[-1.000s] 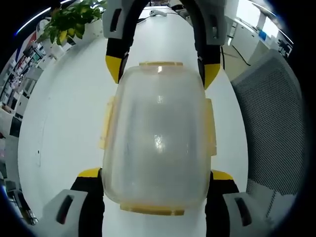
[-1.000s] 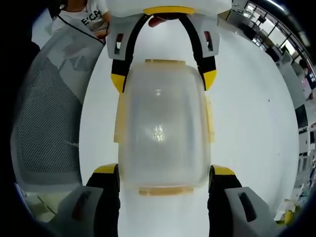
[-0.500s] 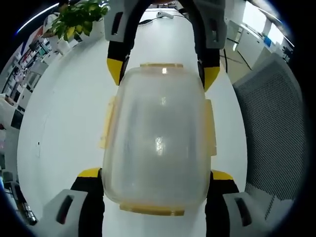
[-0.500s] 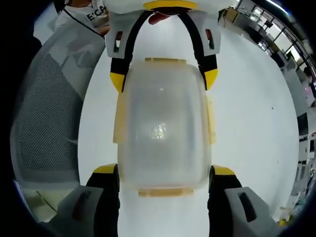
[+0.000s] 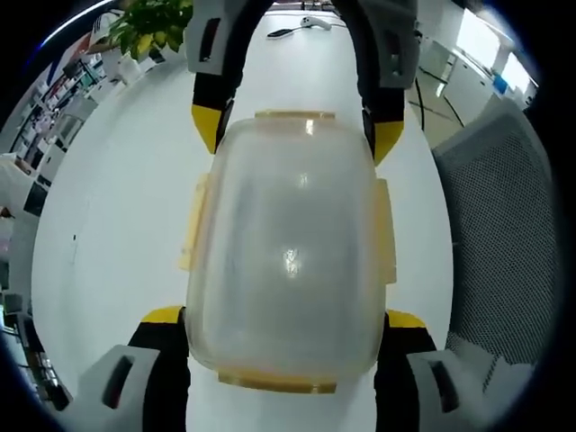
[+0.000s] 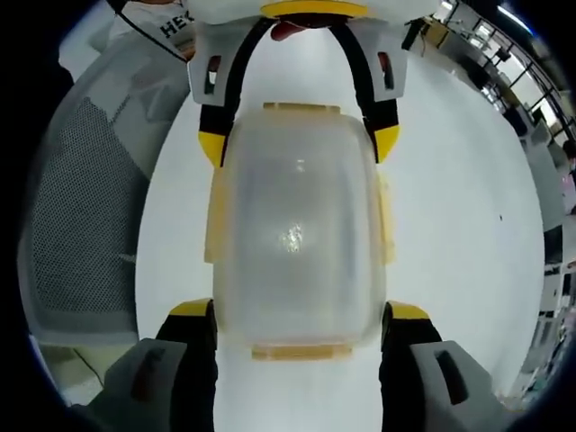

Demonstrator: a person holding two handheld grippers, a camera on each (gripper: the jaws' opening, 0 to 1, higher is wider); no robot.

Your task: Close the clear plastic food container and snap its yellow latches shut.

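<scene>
A clear plastic food container [image 5: 288, 252] lies on a long white tabletop [image 5: 117, 198], with its yellow latches [image 5: 192, 225] along the sides and at both ends. The left tool [image 5: 286, 324] stands at one end with its jaws spread wide, one yellow-tipped finger [image 5: 162, 317] on each side of the container, just beside its walls; I cannot tell if they press it. The right tool [image 6: 301, 319] stands at the opposite end in the same way, its jaws also wide apart around the container, which in the right gripper view [image 6: 297, 229] sits in the middle. Each tool appears at 12 o'clock in the other's view.

In the left gripper view a green potted plant [image 5: 153, 18] stands at 11 o'clock and a grey mesh chair [image 5: 504, 234] at 3 o'clock. Shelves with coloured things [image 5: 40, 117] are at 10 o'clock. In the right gripper view the mesh chair [image 6: 81, 207] is at 9 o'clock, and a person in a white shirt [image 6: 157, 20] is at 11 o'clock.
</scene>
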